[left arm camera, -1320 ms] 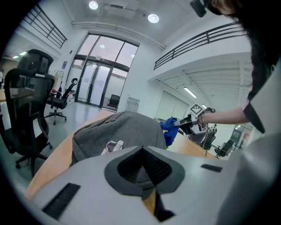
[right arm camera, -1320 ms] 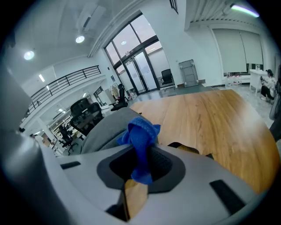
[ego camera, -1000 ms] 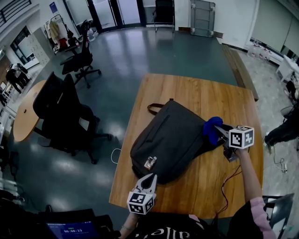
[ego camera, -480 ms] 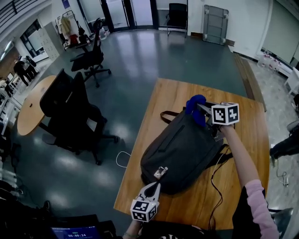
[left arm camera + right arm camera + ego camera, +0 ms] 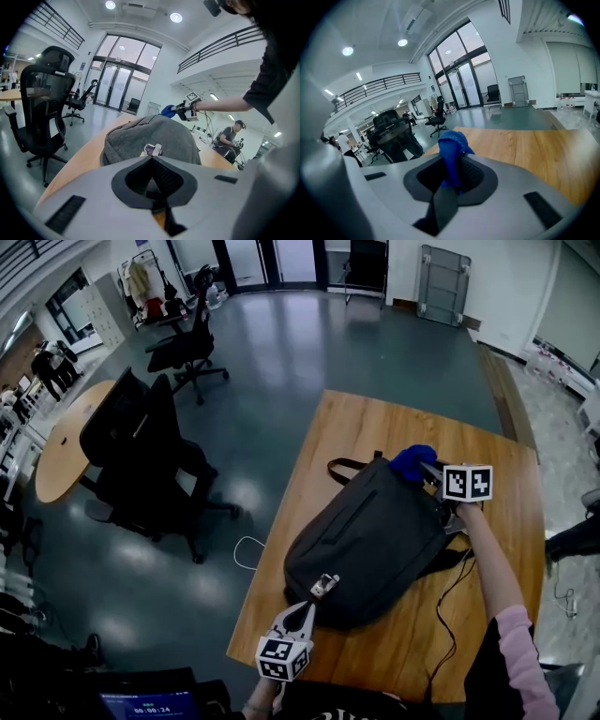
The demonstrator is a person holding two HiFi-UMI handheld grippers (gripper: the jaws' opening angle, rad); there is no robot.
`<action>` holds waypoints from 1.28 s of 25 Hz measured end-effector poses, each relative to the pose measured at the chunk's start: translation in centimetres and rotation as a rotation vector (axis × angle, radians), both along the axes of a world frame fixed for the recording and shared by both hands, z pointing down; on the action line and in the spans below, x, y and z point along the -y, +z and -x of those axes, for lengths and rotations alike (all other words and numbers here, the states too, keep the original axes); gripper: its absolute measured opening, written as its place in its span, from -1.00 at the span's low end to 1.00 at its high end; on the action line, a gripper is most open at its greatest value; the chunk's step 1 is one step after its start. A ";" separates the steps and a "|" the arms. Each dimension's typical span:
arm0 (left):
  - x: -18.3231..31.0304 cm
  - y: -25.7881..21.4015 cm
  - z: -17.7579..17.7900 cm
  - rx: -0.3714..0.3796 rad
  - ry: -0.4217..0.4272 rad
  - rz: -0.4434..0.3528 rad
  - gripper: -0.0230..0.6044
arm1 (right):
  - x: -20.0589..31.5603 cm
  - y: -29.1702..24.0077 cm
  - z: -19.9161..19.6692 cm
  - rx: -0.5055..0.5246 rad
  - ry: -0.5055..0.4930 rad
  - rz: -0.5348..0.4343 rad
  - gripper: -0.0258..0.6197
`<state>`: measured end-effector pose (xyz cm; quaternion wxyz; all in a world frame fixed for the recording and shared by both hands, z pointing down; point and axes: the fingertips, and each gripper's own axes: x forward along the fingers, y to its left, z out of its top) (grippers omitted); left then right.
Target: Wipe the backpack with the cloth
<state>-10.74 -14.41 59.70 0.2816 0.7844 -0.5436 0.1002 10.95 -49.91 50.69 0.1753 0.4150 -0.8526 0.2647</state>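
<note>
A dark grey backpack (image 5: 370, 535) lies on the wooden table (image 5: 375, 423), and it fills the middle of the left gripper view (image 5: 150, 133). My right gripper (image 5: 427, 468) is shut on a blue cloth (image 5: 412, 463) at the bag's far right corner, beside the carry handle (image 5: 339, 466). In the right gripper view the cloth (image 5: 452, 147) sticks up between the jaws. My left gripper (image 5: 307, 607) is shut at the bag's near end. Its tips are right at a small tag (image 5: 324, 586) (image 5: 153, 150). Whether they pinch it is unclear.
Black office chairs (image 5: 141, 451) and a round wooden table (image 5: 61, 451) stand on the floor to the left. A dark cable (image 5: 448, 601) trails over the table near my right arm. A white cable (image 5: 246, 554) lies by the table's left edge. A person (image 5: 572, 540) is at the far right.
My right gripper swept the blue cloth from the bag's right side up along its far edge toward the handle, then back a little to the right. The left gripper has stayed put.
</note>
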 end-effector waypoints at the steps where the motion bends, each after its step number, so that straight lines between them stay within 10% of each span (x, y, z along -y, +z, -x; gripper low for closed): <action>1: 0.1 -0.1 -0.3 0.000 0.004 -0.002 -0.93 | -0.7 0.5 -1.4 -0.002 0.011 0.011 -0.75; 18: -2.0 -2.6 -6.3 0.023 0.094 -0.041 -0.93 | -14.6 3.9 -17.0 0.038 0.188 0.101 -0.75; 32: -9.7 -4.2 -10.4 0.037 -0.079 -0.063 -0.93 | -25.2 2.4 -17.1 0.031 -0.002 0.018 -0.75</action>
